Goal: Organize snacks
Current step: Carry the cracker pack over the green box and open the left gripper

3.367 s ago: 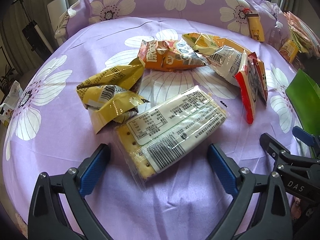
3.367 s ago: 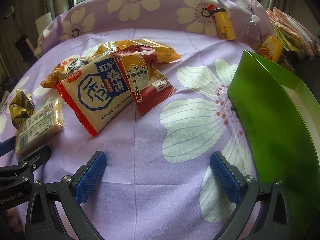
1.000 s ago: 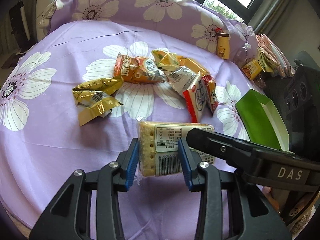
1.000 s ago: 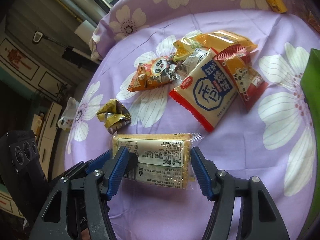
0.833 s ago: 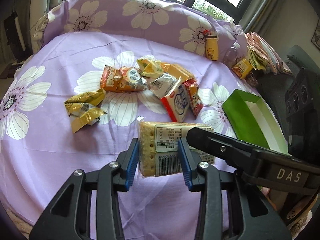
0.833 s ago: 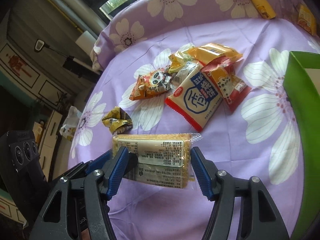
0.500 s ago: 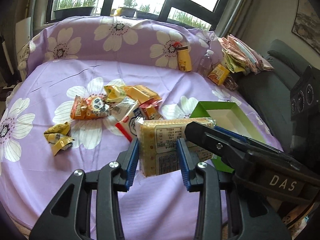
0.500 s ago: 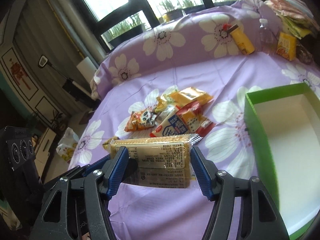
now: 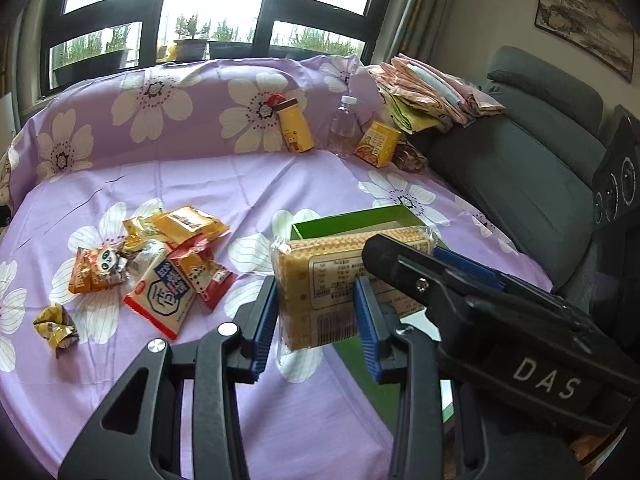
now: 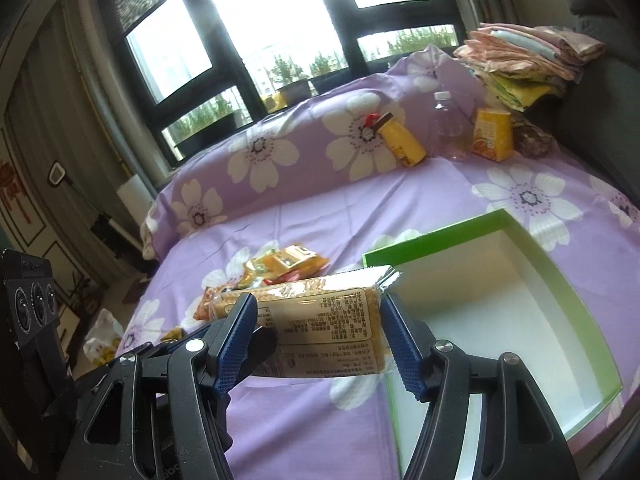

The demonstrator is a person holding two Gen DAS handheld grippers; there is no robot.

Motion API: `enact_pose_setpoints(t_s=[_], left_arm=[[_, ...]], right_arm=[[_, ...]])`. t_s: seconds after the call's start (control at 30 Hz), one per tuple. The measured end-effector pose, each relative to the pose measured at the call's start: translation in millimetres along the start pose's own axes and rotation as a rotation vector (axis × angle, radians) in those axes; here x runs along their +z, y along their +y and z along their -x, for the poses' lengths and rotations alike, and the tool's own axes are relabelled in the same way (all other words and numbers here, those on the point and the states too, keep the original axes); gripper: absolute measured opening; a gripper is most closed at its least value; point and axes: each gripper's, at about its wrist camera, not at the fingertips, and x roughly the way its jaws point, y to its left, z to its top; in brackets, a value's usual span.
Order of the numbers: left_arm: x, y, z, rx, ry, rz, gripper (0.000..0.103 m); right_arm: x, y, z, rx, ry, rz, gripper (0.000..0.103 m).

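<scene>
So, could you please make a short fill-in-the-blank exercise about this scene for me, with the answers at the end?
1. Both tools, the left tool and the right tool, hold one pack of ____.
2. The open box has ____ outer walls.
3. Inside, the box holds ____.
4. The loose snack bags lie on a purple sheet printed with white ____.

Answers: crackers; green; nothing; flowers

Black plastic grippers (image 9: 316,320), blue ribbed pads (image 9: 265,320), silver screws, white "DAS" lettering.
</scene>
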Motion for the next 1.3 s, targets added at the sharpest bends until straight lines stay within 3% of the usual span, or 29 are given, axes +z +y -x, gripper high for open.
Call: enact_pose_setpoints(t_s=[0.2,0.5,0.97,1.3], left_arm=[[2.9,-30.3,-38.2,-0.063,0.083,-0.003,0.036],[-0.6,-49.7,-95.2,-0.102,0.21,0.008,0.038],[-13.7,-61.8,-137.4,-0.143,0.342,0.024,0.039],[-17.0,-62.4,-142.4,-0.097,0.354,-0.014,0.039]], right_arm=[[2.9,-46.5,1.3,-0.097,0.019,-0.088,0.067],[-4.1,-97.7,-20.7,-0.137,0.114,-0.228,0.068],[-12.5,-132.5,-38.0,-0.223,0.181,-0.315,0.068],[-16.6,-131.1,-50.1,-0.239,0.224,-0.313,0.068]])
